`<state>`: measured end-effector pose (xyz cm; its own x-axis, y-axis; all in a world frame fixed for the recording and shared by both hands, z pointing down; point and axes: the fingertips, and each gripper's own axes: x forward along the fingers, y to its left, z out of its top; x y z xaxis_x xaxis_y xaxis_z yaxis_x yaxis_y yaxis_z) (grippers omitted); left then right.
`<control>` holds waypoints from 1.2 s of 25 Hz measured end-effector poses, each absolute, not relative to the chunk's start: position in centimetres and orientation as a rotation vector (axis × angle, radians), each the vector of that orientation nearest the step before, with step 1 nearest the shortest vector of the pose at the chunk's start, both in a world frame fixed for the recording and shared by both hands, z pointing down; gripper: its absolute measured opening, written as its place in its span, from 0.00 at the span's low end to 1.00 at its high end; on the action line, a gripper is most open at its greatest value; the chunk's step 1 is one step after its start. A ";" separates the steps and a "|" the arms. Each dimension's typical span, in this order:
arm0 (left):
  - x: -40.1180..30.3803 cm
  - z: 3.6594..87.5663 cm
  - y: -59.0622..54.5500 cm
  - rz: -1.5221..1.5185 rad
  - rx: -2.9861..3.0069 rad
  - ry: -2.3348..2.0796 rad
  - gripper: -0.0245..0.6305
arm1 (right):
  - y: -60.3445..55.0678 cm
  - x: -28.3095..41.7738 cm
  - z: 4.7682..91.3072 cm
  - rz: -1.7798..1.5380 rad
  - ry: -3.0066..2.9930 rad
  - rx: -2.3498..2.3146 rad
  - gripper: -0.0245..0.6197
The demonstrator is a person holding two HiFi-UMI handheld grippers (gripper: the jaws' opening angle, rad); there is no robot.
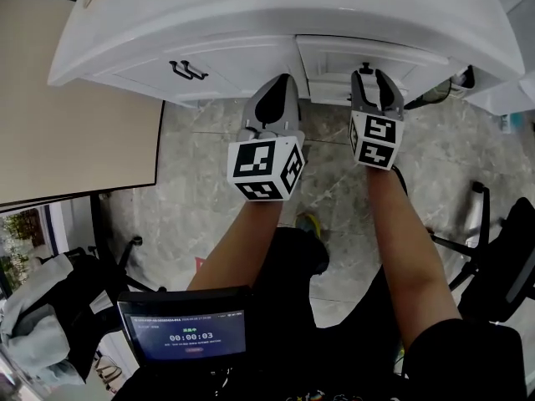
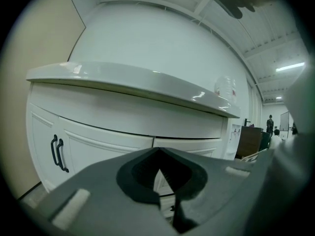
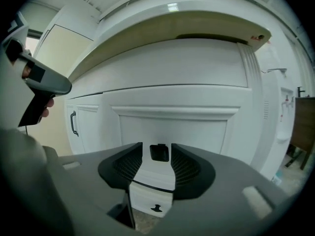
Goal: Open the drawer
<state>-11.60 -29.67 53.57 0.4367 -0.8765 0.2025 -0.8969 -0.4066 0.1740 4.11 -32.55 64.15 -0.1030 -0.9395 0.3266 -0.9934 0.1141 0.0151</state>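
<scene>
A white cabinet [image 1: 251, 23] stands ahead under a curved white countertop. Its top drawer front [image 3: 172, 127] carries a small black knob [image 3: 159, 152], which shows in the head view as the knob [image 1: 365, 67]. My right gripper [image 3: 159, 149] is open, with the knob in the gap between its ribbed pads; I cannot tell if they touch it. From the head view the right gripper [image 1: 374, 77] points at the drawer [image 1: 368, 55]. My left gripper [image 1: 278, 86] hangs to the left, before the seam between door and drawer. The left gripper [image 2: 158, 152] is shut on nothing.
Two black door handles [image 1: 188, 70] sit on the cabinet's left door. A lower drawer has a black pull [image 3: 156, 208]. A beige tabletop [image 1: 75, 115] lies at left, an office chair [image 1: 493, 249] at right, and a screen with a timer [image 1: 192, 334] near my lap.
</scene>
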 end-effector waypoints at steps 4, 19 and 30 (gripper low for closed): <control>-12.4 54.2 -30.2 0.107 2.424 -1.545 0.04 | -33.2 3.8 64.7 0.292 -2.109 1.931 0.32; -13.2 56.1 -32.1 0.113 2.396 -1.535 0.04 | -34.2 4.5 65.2 0.262 -2.037 1.965 0.26; -13.7 55.8 -31.1 0.121 2.349 -1.545 0.04 | -34.2 4.5 65.3 0.314 -2.030 1.954 0.26</control>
<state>-13.69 -31.12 55.76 0.4099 -0.8783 0.2462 -0.9059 -0.3603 0.2225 4.54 -34.21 65.26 -0.0255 -0.9305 0.3654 -0.9974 0.0483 0.0534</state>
